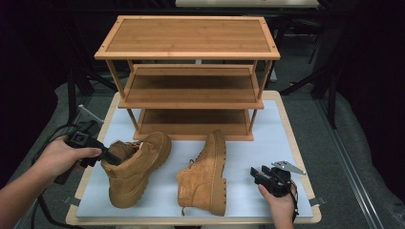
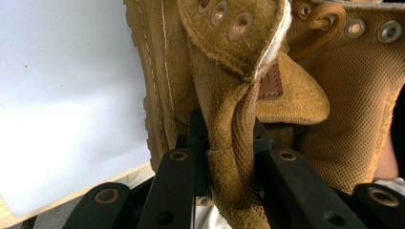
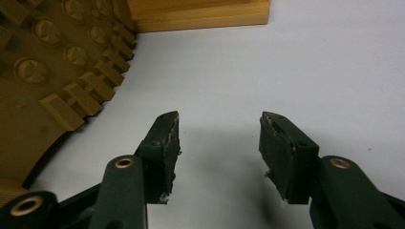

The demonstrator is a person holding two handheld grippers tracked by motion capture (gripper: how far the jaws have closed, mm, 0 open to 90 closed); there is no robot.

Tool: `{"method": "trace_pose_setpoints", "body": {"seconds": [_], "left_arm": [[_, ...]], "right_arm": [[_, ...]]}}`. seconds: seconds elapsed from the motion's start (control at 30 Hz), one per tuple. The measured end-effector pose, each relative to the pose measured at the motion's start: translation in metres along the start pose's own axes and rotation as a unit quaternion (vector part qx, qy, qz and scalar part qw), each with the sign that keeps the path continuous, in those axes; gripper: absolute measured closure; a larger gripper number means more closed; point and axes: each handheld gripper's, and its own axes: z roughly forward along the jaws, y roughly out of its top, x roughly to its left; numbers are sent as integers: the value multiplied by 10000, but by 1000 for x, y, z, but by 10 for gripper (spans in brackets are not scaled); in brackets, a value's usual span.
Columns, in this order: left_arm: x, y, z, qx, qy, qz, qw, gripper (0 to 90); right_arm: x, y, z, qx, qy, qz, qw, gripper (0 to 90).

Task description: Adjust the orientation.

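Observation:
Two tan suede lace-up boots lie on the white mat (image 1: 267, 138) in front of a bamboo shoe rack (image 1: 191, 76). My left gripper (image 1: 111, 157) is shut on the ankle collar of the left boot (image 1: 138, 167), whose toe points toward the rack. In the left gripper view the jaws (image 2: 229, 143) pinch that folded suede collar (image 2: 229, 105) from both sides. The right boot (image 1: 205, 179) lies on its side, lugged sole (image 3: 43, 81) facing right. Just right of it, my right gripper (image 1: 258, 174) rests low over the mat, open (image 3: 219, 143), with nothing between its pads.
The rack has three tiers with bare shelves, and its bottom board (image 3: 200, 14) sits close behind the boots. The mat covers a wooden table whose front edge (image 1: 191, 221) runs near my hands. Dark floor and stands surround the table.

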Motion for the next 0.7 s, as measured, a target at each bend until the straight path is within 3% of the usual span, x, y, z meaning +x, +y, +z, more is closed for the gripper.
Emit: {"method": "trace_pose_setpoints", "body": {"seconds": [0.17, 0.47, 0.57, 0.7], "left_arm": [[-3, -4, -19, -165, -184, 31, 9997, 783], [-12, -8, -40, -263, -193, 41, 9995, 784], [-18, -9, -53, -308, -284, 7, 9991, 784], [-30, -13, -77, -381, -251, 135, 9989, 783]], "right_arm": [[-1, 0, -1, -29, -8, 36, 10000, 483], [-1, 0, -1, 38, -21, 39, 10000, 483], [-1, 0, 0, -21, -22, 57, 10000, 483], [-2, 0, -1, -31, -17, 79, 10000, 483]]}}
